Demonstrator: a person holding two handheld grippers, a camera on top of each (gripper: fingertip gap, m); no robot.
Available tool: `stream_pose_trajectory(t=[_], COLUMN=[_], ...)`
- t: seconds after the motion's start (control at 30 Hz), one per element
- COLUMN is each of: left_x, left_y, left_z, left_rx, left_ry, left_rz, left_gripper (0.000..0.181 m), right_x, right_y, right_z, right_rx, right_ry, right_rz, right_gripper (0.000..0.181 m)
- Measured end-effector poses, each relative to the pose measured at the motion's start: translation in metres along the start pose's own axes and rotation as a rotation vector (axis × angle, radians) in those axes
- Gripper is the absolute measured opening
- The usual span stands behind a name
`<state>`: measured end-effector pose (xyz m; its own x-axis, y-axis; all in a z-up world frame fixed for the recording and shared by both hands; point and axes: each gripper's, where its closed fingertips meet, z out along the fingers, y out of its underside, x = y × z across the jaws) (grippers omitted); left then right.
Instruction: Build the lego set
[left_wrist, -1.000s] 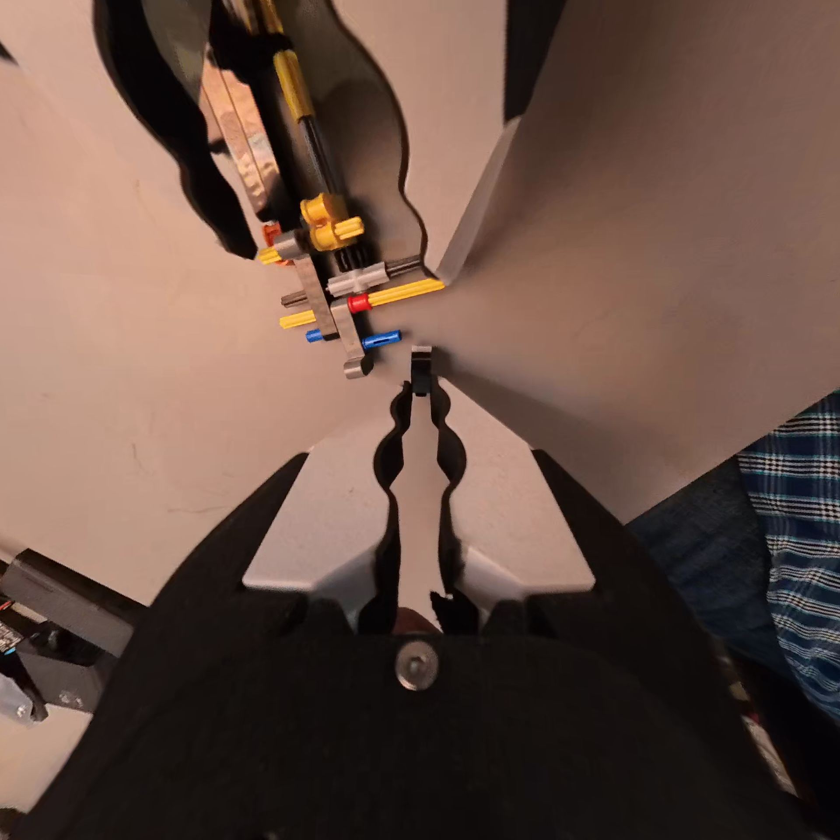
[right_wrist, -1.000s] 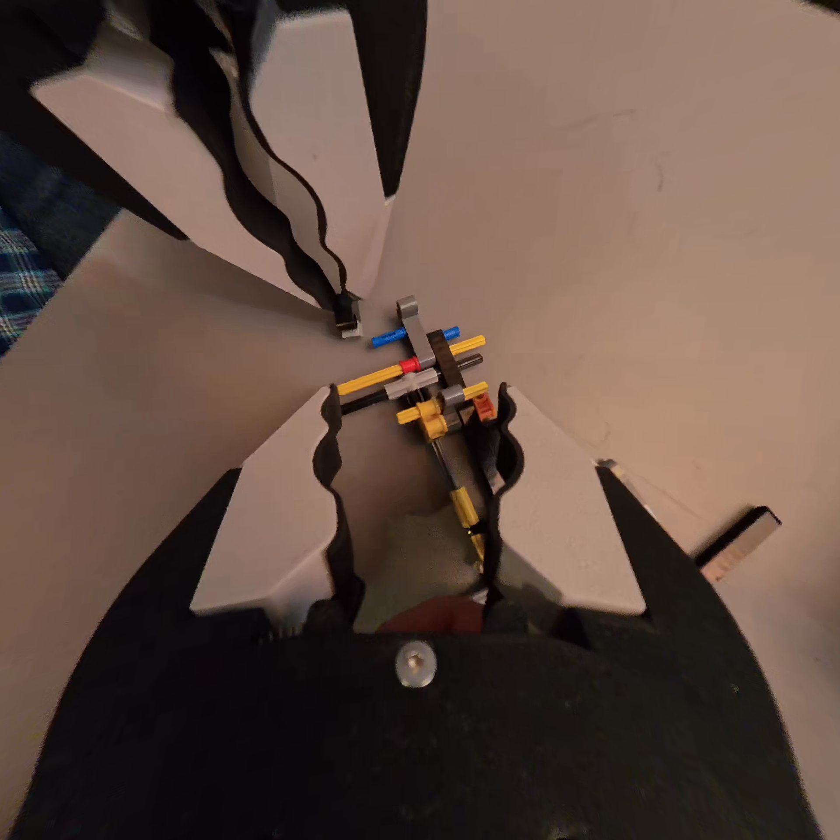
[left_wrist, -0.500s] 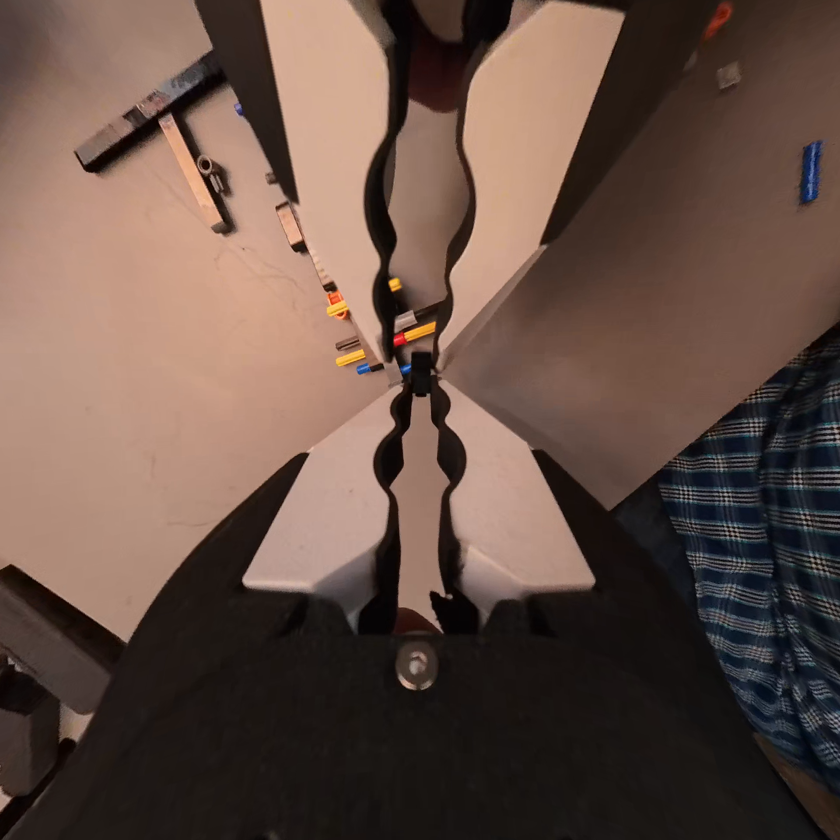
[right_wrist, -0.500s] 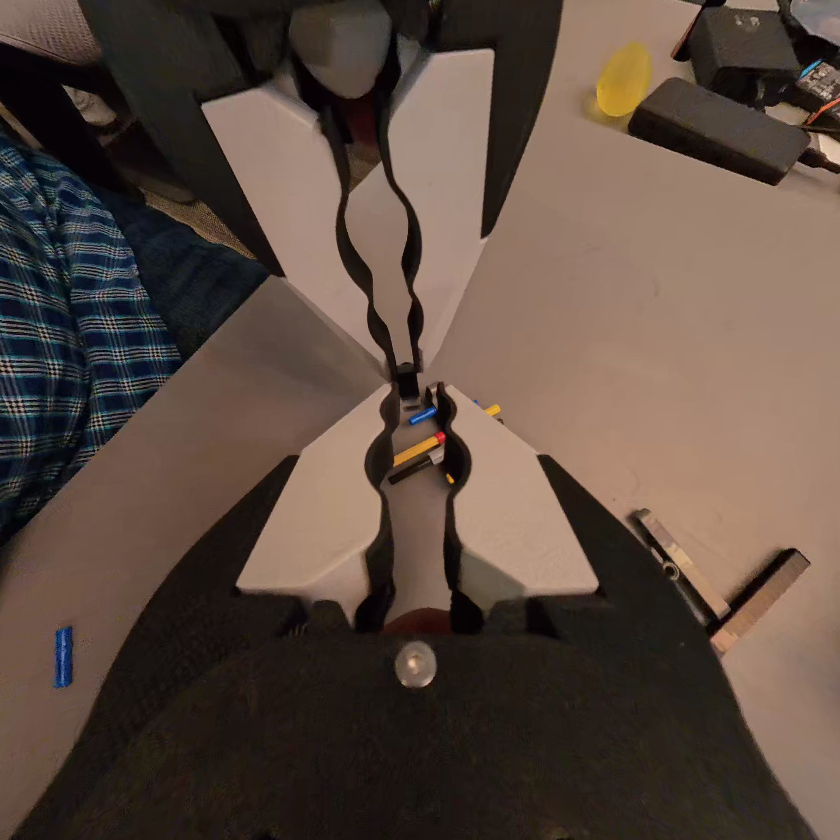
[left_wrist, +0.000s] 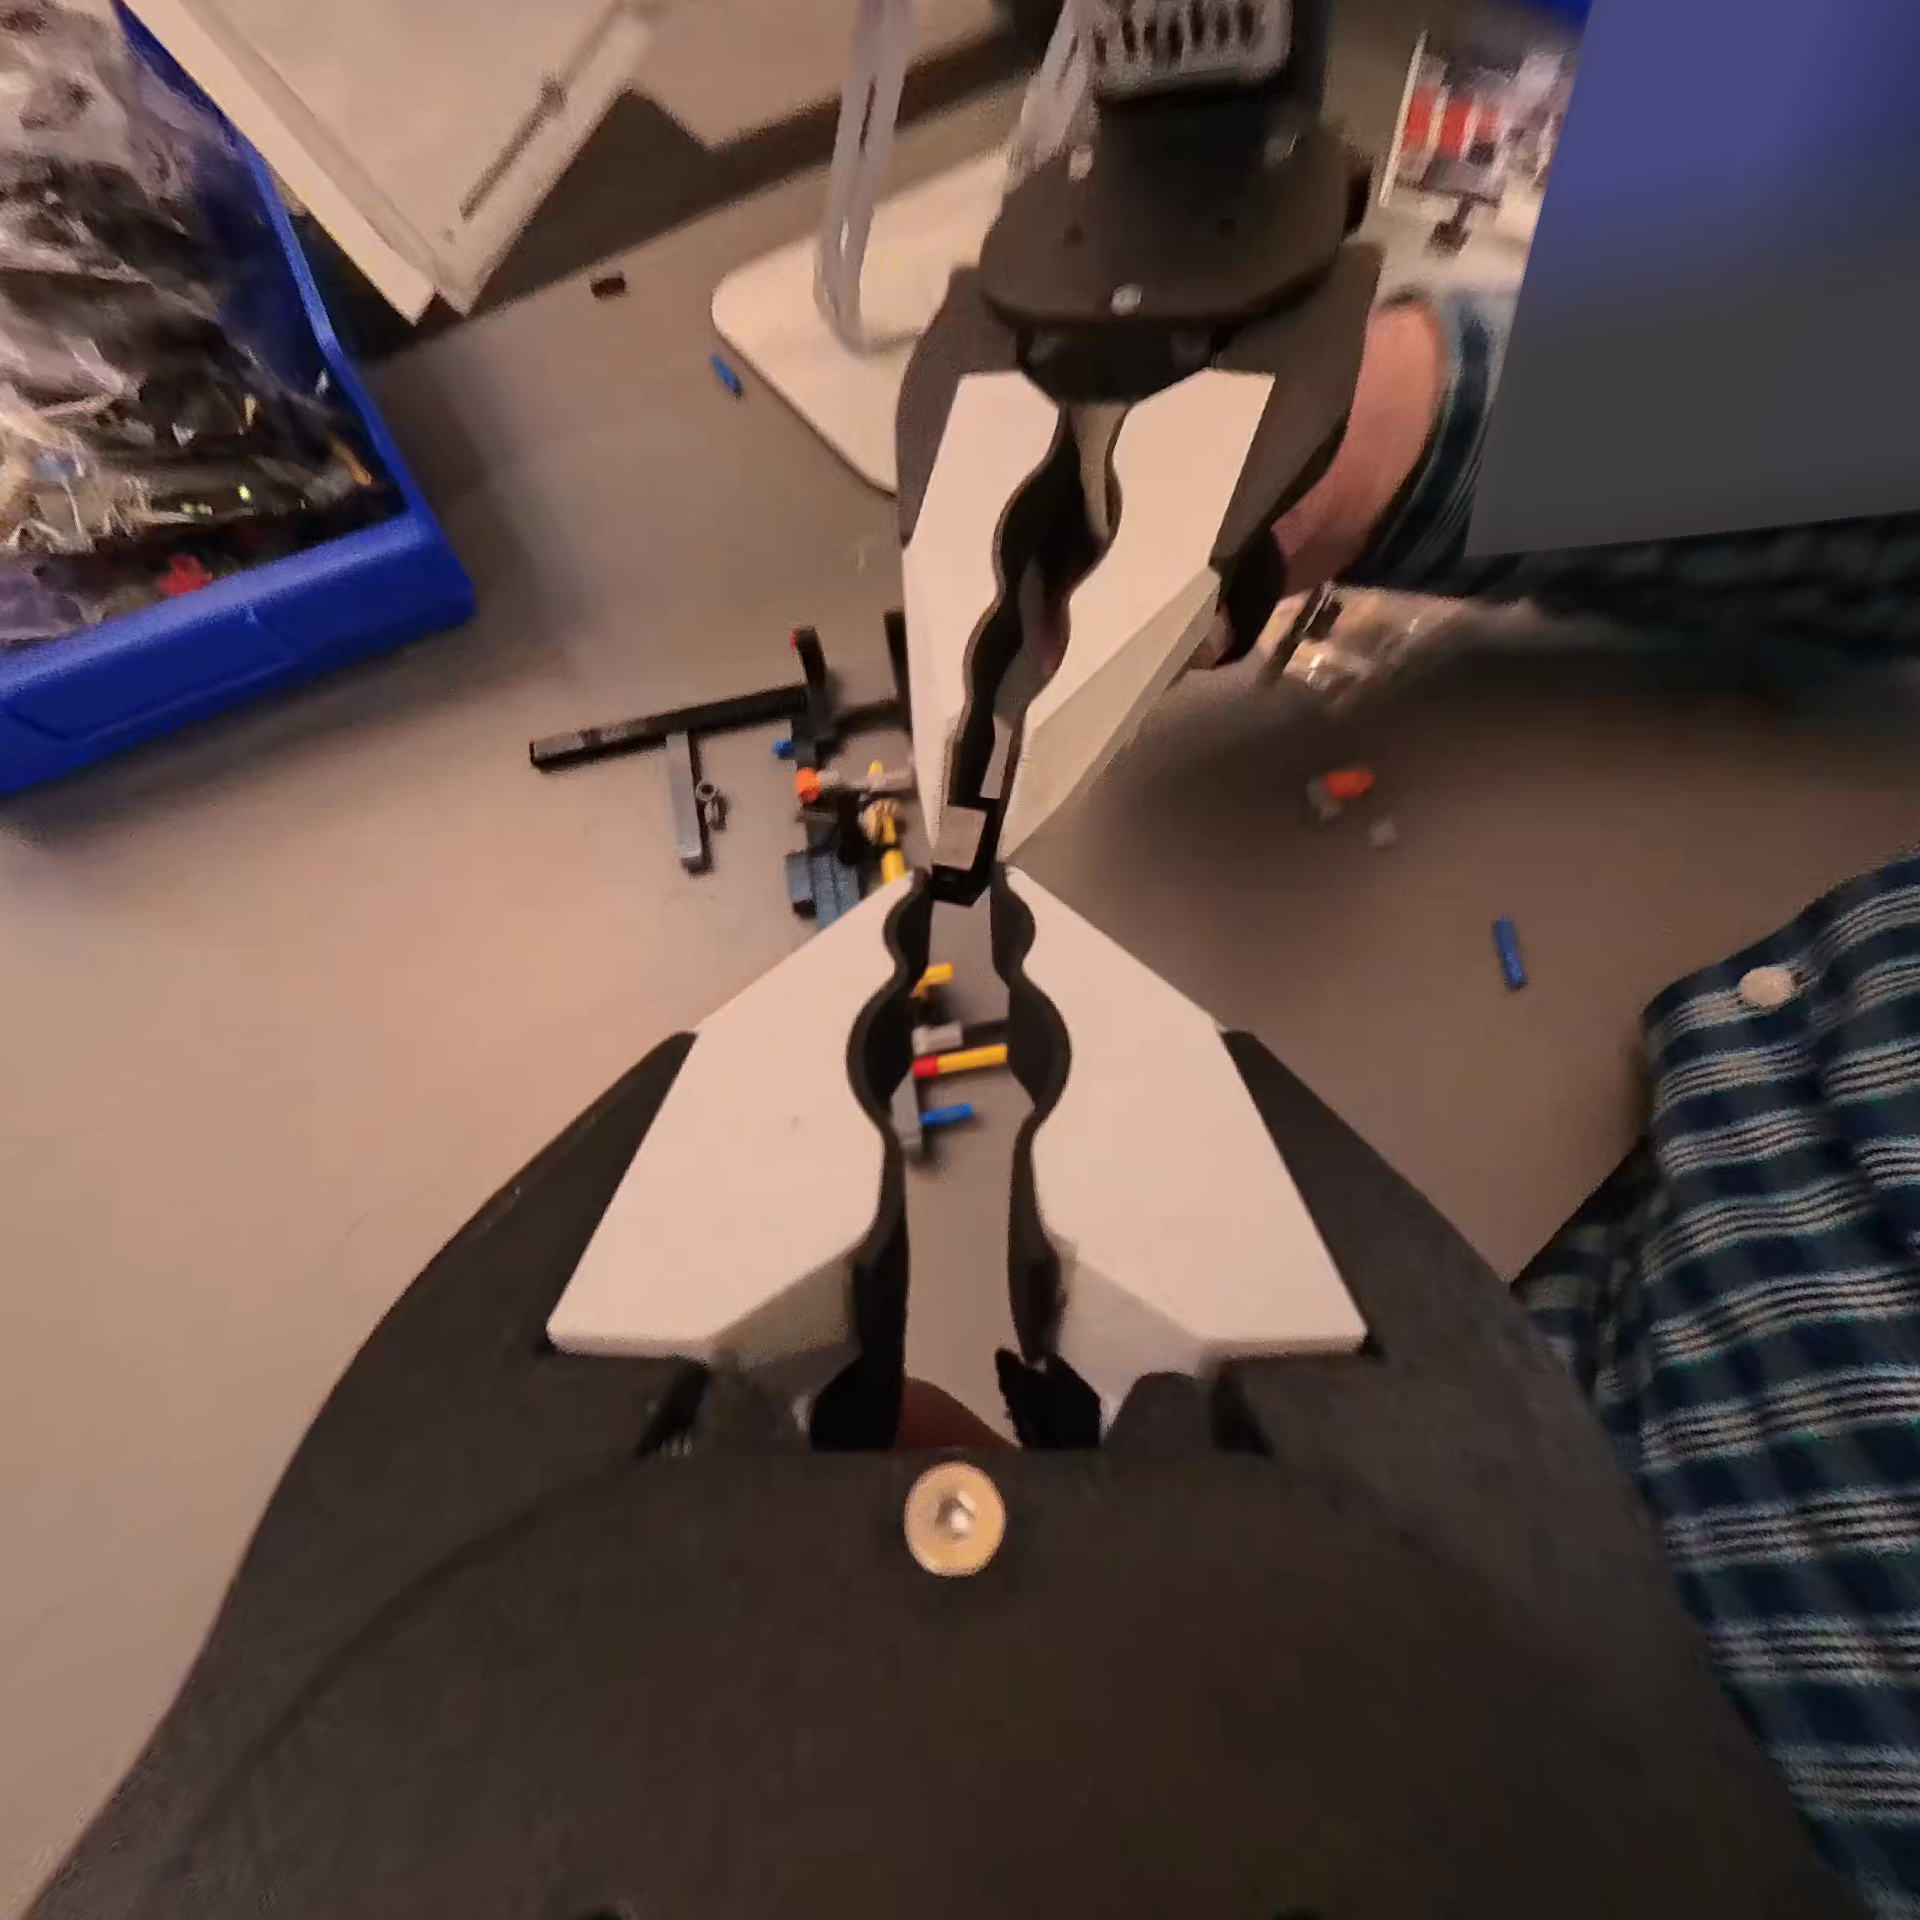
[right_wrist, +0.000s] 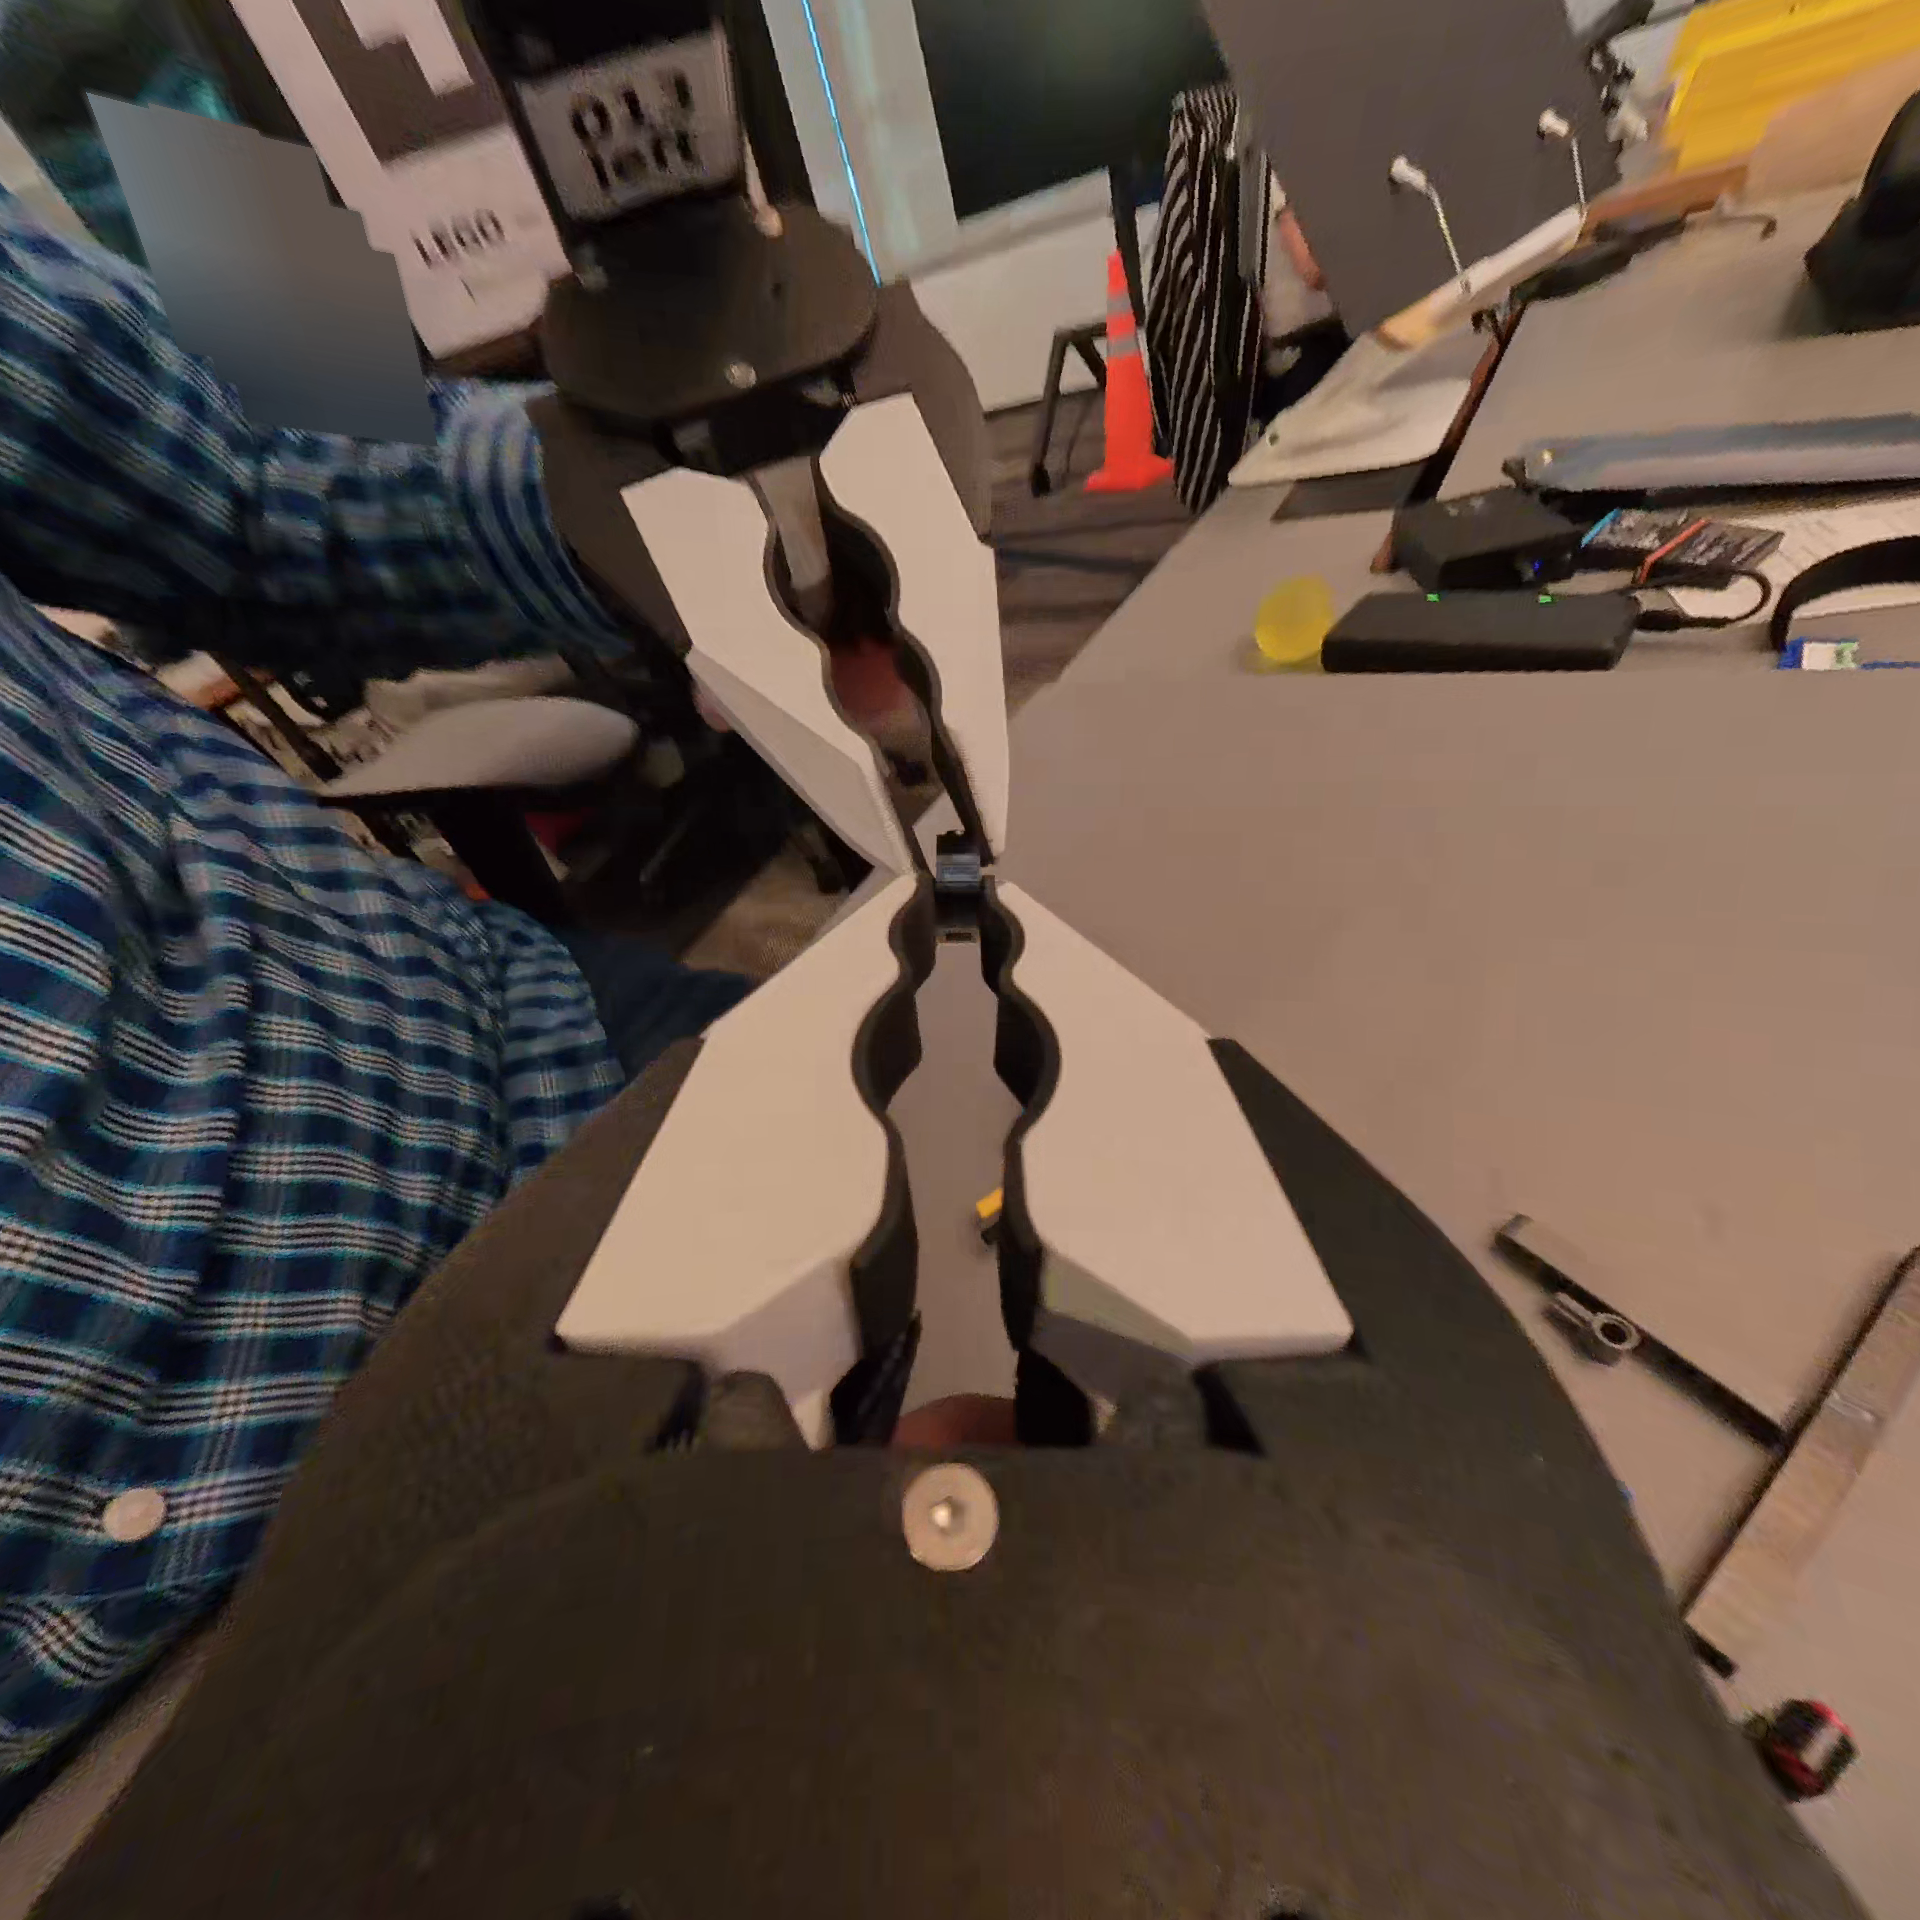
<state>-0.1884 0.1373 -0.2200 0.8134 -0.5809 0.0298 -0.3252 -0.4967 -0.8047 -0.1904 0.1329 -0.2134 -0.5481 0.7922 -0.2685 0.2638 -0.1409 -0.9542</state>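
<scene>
left hand-held gripper (left_wrist: 954, 891) and right hand-held gripper (right_wrist: 958, 923): tip to tip above worktop (left_wrist: 312, 987), each nearly closed, pinching small black lego piece (left_wrist: 958, 883); partial lego assembly (left_wrist: 940, 1049) below.

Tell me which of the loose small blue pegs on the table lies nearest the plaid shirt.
The small blue peg right of both grippers, lying alone beside the plaid shirt. The other blue peg lies far off, by the white stand base.

A grey worktop (left_wrist: 312, 1039) carries a blue bin (left_wrist: 208, 644), a partly built lego assembly (left_wrist: 842, 821), loose blue pins (left_wrist: 1509, 951), and, seen from the right wrist, a black power bank (right_wrist: 1475, 631).
</scene>
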Motion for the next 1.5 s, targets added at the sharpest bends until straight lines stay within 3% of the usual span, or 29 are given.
stream_pose_trajectory(t=[0.33,0.53,0.73,0.93,1.0,1.13,1.5], left_x=[0.016,0.015,0.012,0.013,0.012,0.016,0.013], left_y=[-0.035,-0.029,-0.001,0.062,0.082,0.100,0.111], left_z=[-0.012,-0.013,-0.011,0.008,0.012,0.020,0.032], left_rx=[0.261,0.218,0.035,-0.340,-0.471,-0.609,-0.801], left_ry=[0.097,0.047,0.011,-0.014,-0.014,0.012,-0.016], left_rz=[-0.134,-0.094,-0.044,0.064,0.094,0.116,0.125], left_gripper=[0.007,0.006,0.006,0.006,0.006,0.006,0.006], right_x=[-0.019,-0.013,0.023,0.044,0.047,0.055,0.060], right_y=[-0.025,-0.020,0.018,0.062,0.068,0.081,0.088], right_z=[-0.015,-0.013,-0.021,-0.011,-0.005,0.006,0.016], right_rx=[0.256,0.227,-0.062,-0.409,-0.461,-0.553,-0.573], right_ry=[-0.102,-0.057,0.149,0.204,0.188,0.199,0.180], right_rz=[0.067,0.087,-0.025,-0.153,-0.158,-0.216,-0.227], right_gripper=[0.005,0.008,0.025,0.027,0.028,0.029,0.026])
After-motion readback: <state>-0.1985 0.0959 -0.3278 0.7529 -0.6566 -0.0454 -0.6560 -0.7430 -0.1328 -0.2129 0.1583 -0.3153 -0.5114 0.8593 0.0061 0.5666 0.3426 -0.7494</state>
